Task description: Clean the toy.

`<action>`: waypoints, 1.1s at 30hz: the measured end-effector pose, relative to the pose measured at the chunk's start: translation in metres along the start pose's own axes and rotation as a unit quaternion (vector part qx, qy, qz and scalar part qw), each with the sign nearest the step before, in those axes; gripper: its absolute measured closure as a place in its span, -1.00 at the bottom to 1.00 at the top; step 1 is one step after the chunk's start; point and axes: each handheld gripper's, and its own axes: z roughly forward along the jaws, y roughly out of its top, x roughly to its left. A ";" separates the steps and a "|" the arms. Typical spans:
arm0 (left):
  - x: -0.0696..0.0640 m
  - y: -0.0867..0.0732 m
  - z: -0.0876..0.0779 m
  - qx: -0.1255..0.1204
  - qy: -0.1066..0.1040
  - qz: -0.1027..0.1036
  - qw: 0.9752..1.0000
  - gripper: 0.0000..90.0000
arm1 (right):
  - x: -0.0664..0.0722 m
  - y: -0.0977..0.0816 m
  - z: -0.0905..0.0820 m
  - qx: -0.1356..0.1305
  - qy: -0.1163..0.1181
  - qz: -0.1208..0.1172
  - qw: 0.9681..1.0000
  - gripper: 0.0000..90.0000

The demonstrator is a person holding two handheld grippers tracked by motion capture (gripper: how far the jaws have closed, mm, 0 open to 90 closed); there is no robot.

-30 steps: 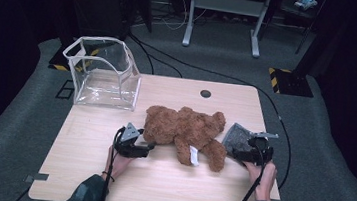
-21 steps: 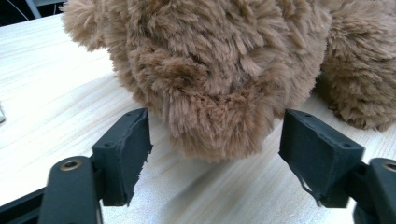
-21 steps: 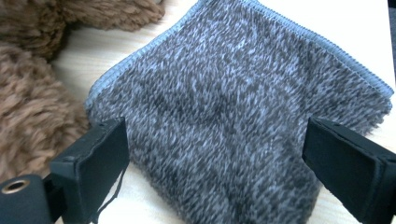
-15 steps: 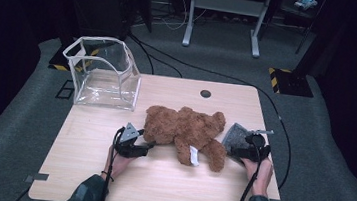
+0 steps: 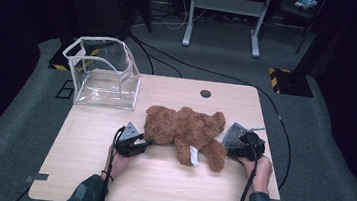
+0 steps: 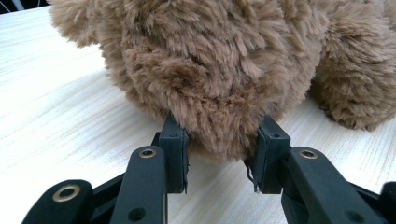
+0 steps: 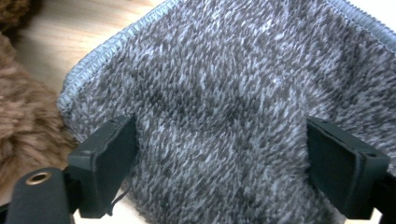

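A brown teddy bear (image 5: 183, 131) lies across the middle of the wooden table (image 5: 157, 189), a white tag (image 5: 194, 155) on its lower side. My left gripper (image 5: 147, 141) sits at the bear's left end. In the left gripper view its jaws have just been closing, and the pads (image 6: 175, 144) now pinch a bulge of the bear's fur (image 6: 210, 70). A grey knitted cloth (image 5: 233, 134) lies at the bear's right end. My right gripper (image 5: 234, 149) hovers over it. Its jaws have narrowed slightly but stand wide, the cloth (image 7: 233, 93) lying flat between the pads (image 7: 107, 158).
A clear plastic box (image 5: 103, 75) with a white rim stands open at the table's back left corner. A small black round hole (image 5: 205, 93) sits near the back edge. Cables trail from both grippers toward the person. Brown fur (image 7: 23, 126) borders the cloth in the right gripper view.
The left gripper has stayed in place at the bear's left end. The right gripper has shifted slightly lower and closer over the grey cloth.
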 end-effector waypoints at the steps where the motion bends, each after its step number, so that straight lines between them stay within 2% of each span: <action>1: 0.000 0.000 0.000 0.000 0.000 0.000 1.000 0.39 | -0.001 0.000 0.000 -0.001 0.002 -0.003 1.000 -0.66; 2: 0.000 0.000 0.000 0.001 0.000 0.000 1.000 0.39 | -0.001 0.001 0.000 0.006 0.004 -0.003 1.000 -0.62; 4: 0.001 0.000 0.000 0.003 -0.003 -0.001 1.000 0.39 | -0.002 0.003 0.000 0.007 0.009 -0.020 1.000 -0.55; 6: 0.001 0.000 0.000 0.003 -0.004 -0.002 1.000 0.40 | -0.001 0.005 -0.002 0.016 0.012 -0.019 1.000 -0.37; 8: 0.000 0.000 0.000 0.001 -0.003 -0.004 1.000 0.40 | 0.000 0.006 -0.003 0.014 0.013 -0.019 1.000 -0.18; 9: 0.001 0.000 0.000 0.001 -0.004 -0.005 1.000 0.40 | 0.001 0.006 -0.005 0.017 0.012 -0.008 1.000 -0.06; 12: 0.001 0.000 0.000 0.000 -0.004 -0.005 1.000 0.40 | 0.000 0.003 -0.006 0.002 0.011 -0.007 1.000 0.22; 13: 0.001 0.000 0.000 0.001 -0.005 -0.006 1.000 0.40 | 0.000 0.003 -0.007 0.003 0.011 -0.002 1.000 0.26; 14: 0.001 0.000 0.000 0.001 -0.006 -0.006 1.000 0.40 | -0.001 0.003 -0.007 0.000 0.011 -0.007 1.000 0.31; 17: 0.001 0.000 0.001 0.002 -0.005 -0.005 1.000 0.41 | 0.000 0.003 -0.008 0.000 0.008 -0.001 1.000 0.42; 21: 0.002 0.000 0.001 0.003 -0.005 -0.005 1.000 0.43 | 0.002 0.002 -0.008 -0.008 0.001 -0.010 1.000 0.53; 23: 0.002 0.000 0.001 0.004 -0.005 -0.005 1.000 0.44 | 0.003 0.001 -0.009 -0.007 0.001 -0.004 1.000 0.56; 28: 0.001 0.001 0.001 0.006 -0.007 -0.008 1.000 0.47 | 0.001 0.000 -0.012 -0.020 0.004 0.001 1.000 0.61; 30: 0.001 0.001 0.001 0.006 -0.007 -0.008 1.000 0.47 | 0.001 0.001 -0.016 -0.025 0.005 0.010 1.000 0.61; 33: 0.001 0.001 0.002 0.006 -0.007 -0.007 1.000 0.48 | 0.002 0.003 -0.024 -0.036 0.007 0.009 0.999 0.61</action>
